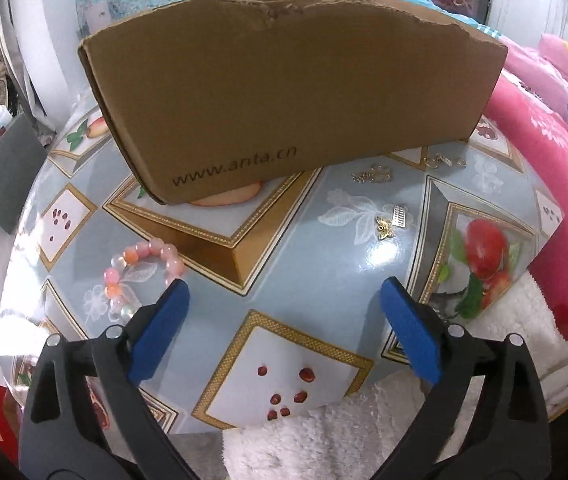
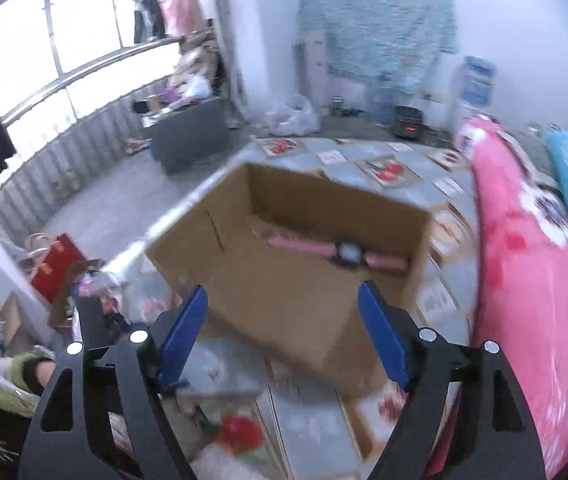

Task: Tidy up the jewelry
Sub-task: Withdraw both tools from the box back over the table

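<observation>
Torn corrugated cardboard box [image 1: 284, 92] on glossy tablecloth [image 1: 324, 272].

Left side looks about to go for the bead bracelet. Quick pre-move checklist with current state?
1. Left gripper jaws open and empty: ok.
2. Bracelet in view on the table, by the left blue pad: ok; not between the jaws: not ok.
3. Box open at the top, watch already inside: ok.
4. Right gripper jaws open and empty, above the box: ok.
5. Small gold and silver charms loose on the table, apart from the bracelet: ok.
6. Right view sharp enough to judge clearance: not ok, blurred.
</observation>
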The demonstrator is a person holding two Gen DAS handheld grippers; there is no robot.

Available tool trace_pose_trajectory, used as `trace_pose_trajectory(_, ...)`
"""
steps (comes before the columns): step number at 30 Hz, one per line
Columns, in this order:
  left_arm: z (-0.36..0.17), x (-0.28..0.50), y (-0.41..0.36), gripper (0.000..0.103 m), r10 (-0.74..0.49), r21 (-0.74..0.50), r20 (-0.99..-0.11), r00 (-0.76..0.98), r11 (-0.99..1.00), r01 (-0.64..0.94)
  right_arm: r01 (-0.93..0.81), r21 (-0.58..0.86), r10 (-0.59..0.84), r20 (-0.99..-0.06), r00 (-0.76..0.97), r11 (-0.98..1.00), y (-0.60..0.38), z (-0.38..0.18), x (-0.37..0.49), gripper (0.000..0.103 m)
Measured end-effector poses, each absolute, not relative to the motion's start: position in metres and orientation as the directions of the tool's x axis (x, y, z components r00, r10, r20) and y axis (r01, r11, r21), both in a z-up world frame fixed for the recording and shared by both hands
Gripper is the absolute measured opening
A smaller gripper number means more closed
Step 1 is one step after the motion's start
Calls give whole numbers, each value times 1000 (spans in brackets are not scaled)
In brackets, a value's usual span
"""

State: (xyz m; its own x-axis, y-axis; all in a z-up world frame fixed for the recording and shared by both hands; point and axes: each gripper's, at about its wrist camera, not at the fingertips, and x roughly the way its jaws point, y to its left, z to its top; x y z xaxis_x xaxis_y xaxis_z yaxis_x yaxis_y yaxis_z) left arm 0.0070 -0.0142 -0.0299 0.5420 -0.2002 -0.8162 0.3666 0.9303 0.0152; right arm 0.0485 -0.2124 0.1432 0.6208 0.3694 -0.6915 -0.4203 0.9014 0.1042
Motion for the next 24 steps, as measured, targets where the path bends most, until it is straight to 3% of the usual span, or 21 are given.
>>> trace_pose_trajectory(11, -30, 8, -15, 96, -165, 34, -839, 518, 935, 353, -81, 107, 134, -823, 553, 991, -216, -2, -7, 81)
trace_pose_trajectory(14, -29, 10, -16, 96, -157, 32, -854, 496, 936, 351, -54, 72, 90, -824, 559, 996, -210, -19, -8, 81)
trace_pose_trajectory(24, -28, 15, -16, 96, -138, 35, -869, 474, 940, 339, -90, 9, 59, -821, 568, 996, -195, -39, 1, 97)
